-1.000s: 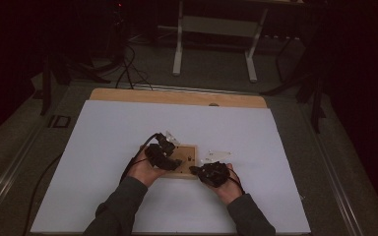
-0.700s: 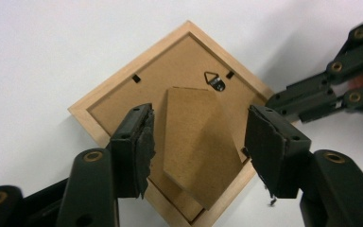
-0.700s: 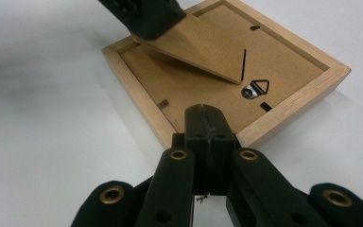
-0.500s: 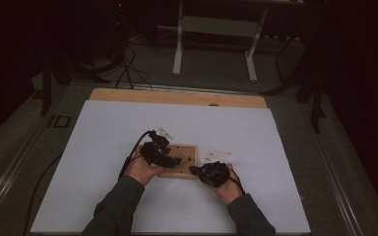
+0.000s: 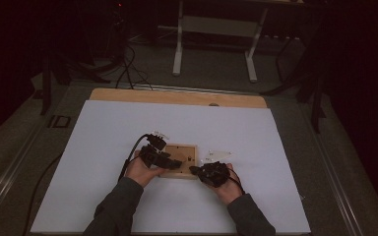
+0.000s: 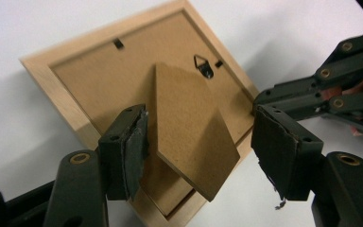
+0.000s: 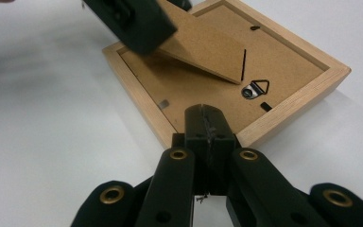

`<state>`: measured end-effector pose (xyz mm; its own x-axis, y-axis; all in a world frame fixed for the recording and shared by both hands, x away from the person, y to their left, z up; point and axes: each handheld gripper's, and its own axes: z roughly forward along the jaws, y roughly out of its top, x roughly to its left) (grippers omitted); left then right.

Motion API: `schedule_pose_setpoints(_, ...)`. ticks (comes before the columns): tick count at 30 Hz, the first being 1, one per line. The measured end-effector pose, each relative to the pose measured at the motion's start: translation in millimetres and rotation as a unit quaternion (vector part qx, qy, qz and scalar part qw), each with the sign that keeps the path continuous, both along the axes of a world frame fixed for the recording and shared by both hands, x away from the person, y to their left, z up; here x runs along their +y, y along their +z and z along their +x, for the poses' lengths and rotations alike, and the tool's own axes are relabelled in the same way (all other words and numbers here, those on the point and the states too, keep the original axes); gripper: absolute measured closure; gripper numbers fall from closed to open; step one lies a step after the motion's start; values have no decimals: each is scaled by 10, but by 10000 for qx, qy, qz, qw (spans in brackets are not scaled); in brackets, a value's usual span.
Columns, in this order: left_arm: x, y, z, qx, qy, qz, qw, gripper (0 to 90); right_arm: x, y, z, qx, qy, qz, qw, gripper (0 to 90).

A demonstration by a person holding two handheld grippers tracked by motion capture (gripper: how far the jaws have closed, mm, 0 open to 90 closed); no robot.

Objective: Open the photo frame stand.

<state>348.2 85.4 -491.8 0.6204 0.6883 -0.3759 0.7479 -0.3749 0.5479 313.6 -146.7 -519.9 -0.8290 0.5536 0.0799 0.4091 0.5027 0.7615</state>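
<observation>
A light wooden picture frame (image 5: 183, 158) lies face down on the white table sheet (image 5: 103, 147). Its brown backing board (image 6: 99, 80) faces up, with a metal hanger (image 6: 204, 65) near one edge. The easel stand (image 6: 189, 137) is hinged up off the backing. My left gripper (image 6: 203, 137) is open, with one jaw on each side of the raised stand and not touching it. My right gripper (image 7: 208, 123) is shut with nothing in it, its tip resting against the frame's wooden rim (image 7: 288, 104). From above, the left gripper (image 5: 170, 162) is over the frame and the right gripper (image 5: 197, 170) is at its near right corner.
A small pale see-through piece (image 5: 219, 155) lies on the sheet just right of the frame. The left gripper's cable (image 5: 130, 156) trails to the left. A wooden table edge (image 5: 177, 97) runs along the back. Table legs and cables stand on the dark floor beyond.
My left gripper has shifted slightly right and further over the frame. The right gripper has stayed at the frame's corner.
</observation>
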Motion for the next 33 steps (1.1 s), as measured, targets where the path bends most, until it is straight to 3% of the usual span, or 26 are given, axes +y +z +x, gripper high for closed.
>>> schedule_pose_setpoints(5,-6,-22,28,202,66,-119,9997,430,-1,-1,0,0,0,4,10000,899)
schedule_pose_setpoints(12,32,-17,50,302,130,-214,9992,522,-2,-1,0,1,3,9,10000,899)
schedule_pose_setpoints(16,33,-14,54,326,147,-223,9991,526,-3,-1,1,6,3,14,10000,899)
schedule_pose_setpoints(24,62,-24,89,486,185,-444,9977,523,-3,-1,3,10,4,15,10000,899)
schedule_pose_setpoints(33,40,-33,74,452,201,-196,9986,558,-2,1,4,-11,14,8,10000,875)
